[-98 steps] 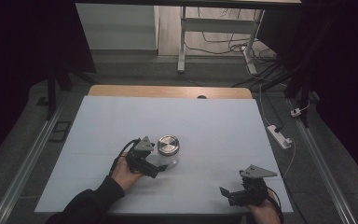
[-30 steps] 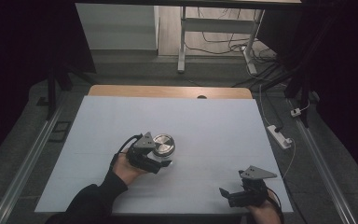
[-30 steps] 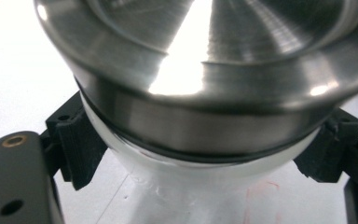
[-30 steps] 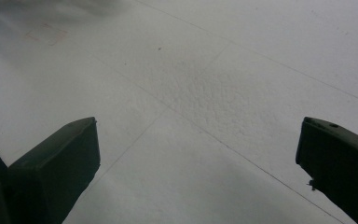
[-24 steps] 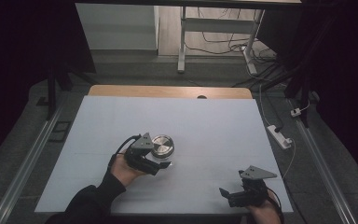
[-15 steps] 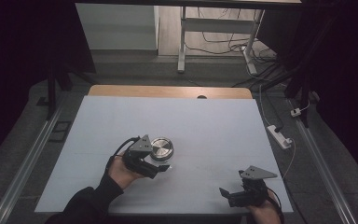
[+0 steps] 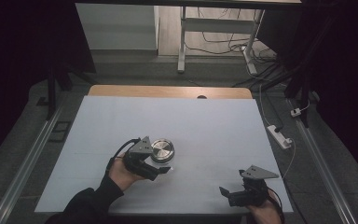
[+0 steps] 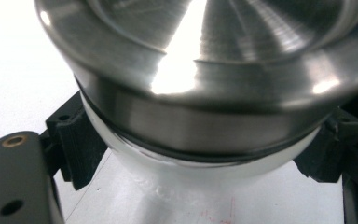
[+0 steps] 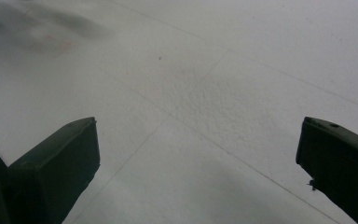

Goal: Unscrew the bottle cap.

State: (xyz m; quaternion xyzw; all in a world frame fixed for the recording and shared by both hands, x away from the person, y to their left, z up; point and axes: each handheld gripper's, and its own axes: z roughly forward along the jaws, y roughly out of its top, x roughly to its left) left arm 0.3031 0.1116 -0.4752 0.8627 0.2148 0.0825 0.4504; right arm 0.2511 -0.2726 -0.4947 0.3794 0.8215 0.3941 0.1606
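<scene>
At the near edge of the counter, toward its right corner, the right claw is held low in a hand, and its jaws are seen spread wide apart over bare white surface, with nothing between them. In the right gripper view the two black jaws are shown far apart at the bottom corners, above the pale, faintly lined counter top. Farther in, left of centre, the left claw is gripped by a hand coming out of a dark sleeve, and it is pinched on the jar, a small round white-bodied pot closed by a brushed metal lid. In the left gripper view the jar's white body is seen clamped between the black pads just under the lid's rim. Beyond the counter's wooden far edge, a power strip is seen lying on the grey floor at the right.
</scene>
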